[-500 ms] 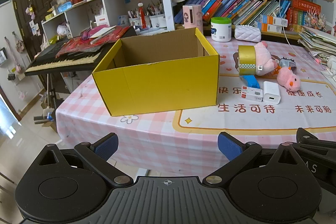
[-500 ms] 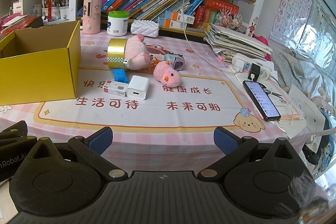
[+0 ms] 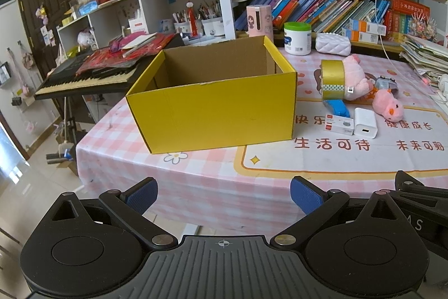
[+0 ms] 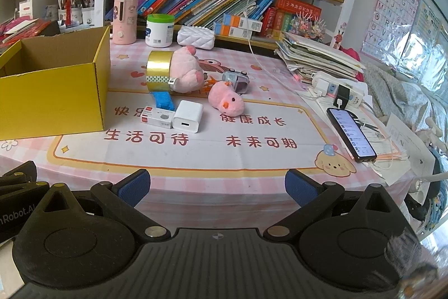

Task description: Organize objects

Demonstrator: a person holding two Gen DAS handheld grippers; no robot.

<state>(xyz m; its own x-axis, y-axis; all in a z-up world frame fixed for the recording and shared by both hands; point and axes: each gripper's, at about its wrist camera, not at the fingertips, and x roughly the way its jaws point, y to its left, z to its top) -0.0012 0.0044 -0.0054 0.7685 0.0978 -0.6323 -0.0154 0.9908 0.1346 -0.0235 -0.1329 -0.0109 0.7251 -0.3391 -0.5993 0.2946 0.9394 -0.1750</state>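
An empty yellow cardboard box [image 3: 218,114] [image 4: 53,100] stands open on the pink checked tablecloth [image 3: 196,187]. To its right lie a gold tape roll [image 4: 158,70], a big pink plush [image 4: 186,72], a small pink chick plush [image 4: 226,101], a blue item [image 4: 162,100], a white charger [image 4: 187,116], a small red-and-white box [image 4: 156,116] and a grey watch-like gadget [image 4: 236,80]. My left gripper [image 3: 224,195] hangs open before the table's near edge, facing the box. My right gripper [image 4: 217,188] is open too, at the near edge, well short of the objects.
A phone [image 4: 351,133], power strip [image 4: 336,91] and paper stack [image 4: 316,55] crowd the table's right side. A white jar [image 4: 159,30], pink bottle [image 4: 125,18] and white pouch [image 4: 196,38] stand at the back below bookshelves. A keyboard [image 3: 84,77] sits left of the table.
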